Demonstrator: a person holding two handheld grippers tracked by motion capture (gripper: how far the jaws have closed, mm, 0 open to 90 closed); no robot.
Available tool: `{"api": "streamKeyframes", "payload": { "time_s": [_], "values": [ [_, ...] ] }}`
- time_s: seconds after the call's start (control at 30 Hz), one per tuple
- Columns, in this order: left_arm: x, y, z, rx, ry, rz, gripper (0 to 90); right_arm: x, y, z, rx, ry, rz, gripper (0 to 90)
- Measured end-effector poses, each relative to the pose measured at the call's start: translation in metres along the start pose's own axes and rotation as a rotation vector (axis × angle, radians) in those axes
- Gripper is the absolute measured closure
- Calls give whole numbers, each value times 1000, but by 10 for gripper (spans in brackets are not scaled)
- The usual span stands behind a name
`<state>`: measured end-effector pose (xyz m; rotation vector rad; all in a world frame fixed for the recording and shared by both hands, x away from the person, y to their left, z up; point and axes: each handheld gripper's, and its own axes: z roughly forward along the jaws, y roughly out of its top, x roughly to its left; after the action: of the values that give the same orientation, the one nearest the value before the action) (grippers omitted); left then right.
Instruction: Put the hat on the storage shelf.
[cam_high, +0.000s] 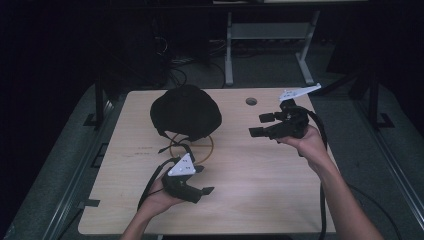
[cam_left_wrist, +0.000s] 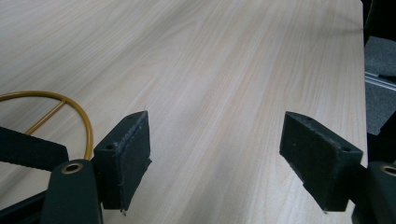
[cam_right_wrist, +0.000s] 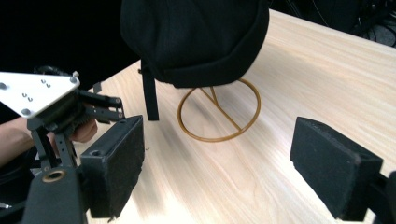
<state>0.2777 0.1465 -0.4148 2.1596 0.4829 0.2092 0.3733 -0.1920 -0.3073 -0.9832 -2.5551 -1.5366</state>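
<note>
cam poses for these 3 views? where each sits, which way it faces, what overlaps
High view: above the person's side, facing forward and down on the table; forearms, left gripper, right gripper.
Left gripper view: rides the left gripper, faces along bare tabletop; jaws apart.
Right gripper view: rides the right gripper, faces the black cap.
Shared: the gold wire stand, in all three.

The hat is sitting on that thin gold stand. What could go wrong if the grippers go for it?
1. The black hat perches on a thin gold wire stand, so a sideways push might tip both over.
2. Its strap hangs loose beside the stand; an open hand-held gripper, like the right one, could snag it.
3. The left hand-held gripper is close by and might bump the stand's ring.
</note>
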Motion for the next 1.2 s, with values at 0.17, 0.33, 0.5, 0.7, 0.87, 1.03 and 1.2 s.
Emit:
{"api": "streamKeyframes", "payload": {
  "time_s": [0.17,0.33,0.5,0.7,0.87,1.03,1.2],
  "values": [
    [0,0,0,7,2,1,241,-3,-11,-5,3,-7,14,174],
    [0,-1,1,-1,1,-3,241,-5,-18,-9,2,-11,21,174],
    [0,-1,1,-1,2,-4,241,-7,-27,-13,5,-16,29,174],
    [0,-1,1,-1,4,-4,240,-10,-39,-17,7,-25,45,174],
    [0,-2,2,3,4,-5,240,-12,-53,-19,14,-30,56,174],
    [0,-2,1,-1,4,-7,240,-12,-60,-21,14,-39,59,174],
    [0,-2,1,1,3,-12,240,-12,-70,-23,27,-49,68,174]
  ]
}}
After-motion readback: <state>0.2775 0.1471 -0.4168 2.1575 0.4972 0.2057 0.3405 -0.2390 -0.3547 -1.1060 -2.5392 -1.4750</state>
